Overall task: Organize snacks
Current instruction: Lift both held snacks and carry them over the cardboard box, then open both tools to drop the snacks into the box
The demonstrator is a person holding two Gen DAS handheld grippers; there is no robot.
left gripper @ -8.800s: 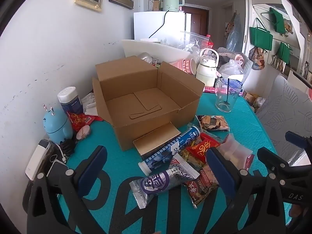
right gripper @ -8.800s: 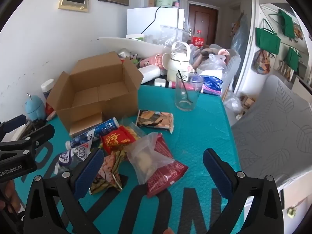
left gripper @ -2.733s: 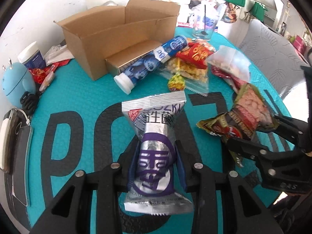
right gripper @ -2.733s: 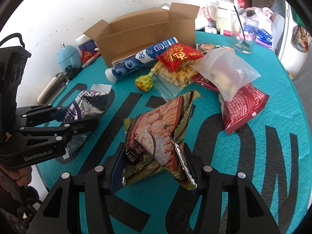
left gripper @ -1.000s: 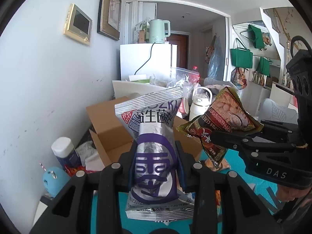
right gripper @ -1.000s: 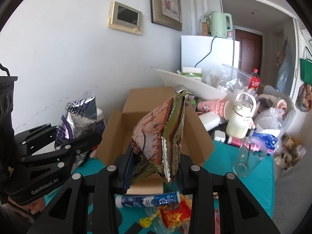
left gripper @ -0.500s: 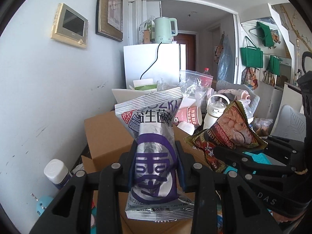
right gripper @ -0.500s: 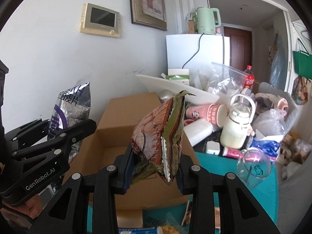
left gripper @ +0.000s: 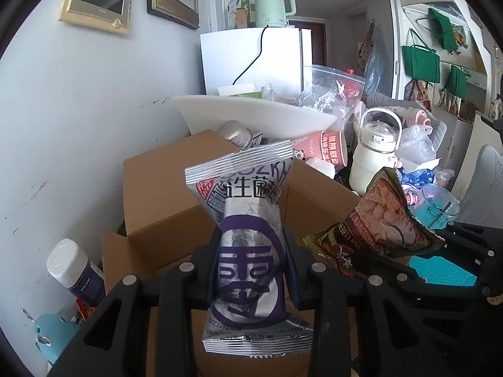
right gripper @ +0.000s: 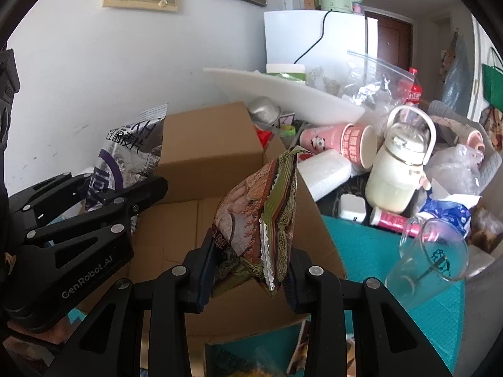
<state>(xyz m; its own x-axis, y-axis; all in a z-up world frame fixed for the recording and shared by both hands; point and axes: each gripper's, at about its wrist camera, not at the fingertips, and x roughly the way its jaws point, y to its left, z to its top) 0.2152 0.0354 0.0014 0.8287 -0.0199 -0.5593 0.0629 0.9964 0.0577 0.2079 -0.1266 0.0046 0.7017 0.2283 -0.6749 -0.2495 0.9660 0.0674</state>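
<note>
Snacks were both up in the air over the cardboard box (right gripper: 201, 220) at this point. The left gripper (left gripper: 251, 270) was clamped around the waist of the silver-and-purple packet (left gripper: 248, 248), and the right gripper (right gripper: 248, 267) was pinched on the crumpled brown-green bag (right gripper: 261, 216), which looked already torn open at the edge. Both hung above the box's open mouth, the silver packet toward the back-left, the brown bag nearer the right wall.

Best way to do the drop, probably: lower each one well inside the walls before letting go, so the flaps didn't catch them. The brown bag would want to go in torn side up so nothing spilled. The grippers were close together, so releasing one at a time seemed safer. The glass cup (right gripper: 430, 251) sat just right of the box, so the right side shouldn't swing wide.
</note>
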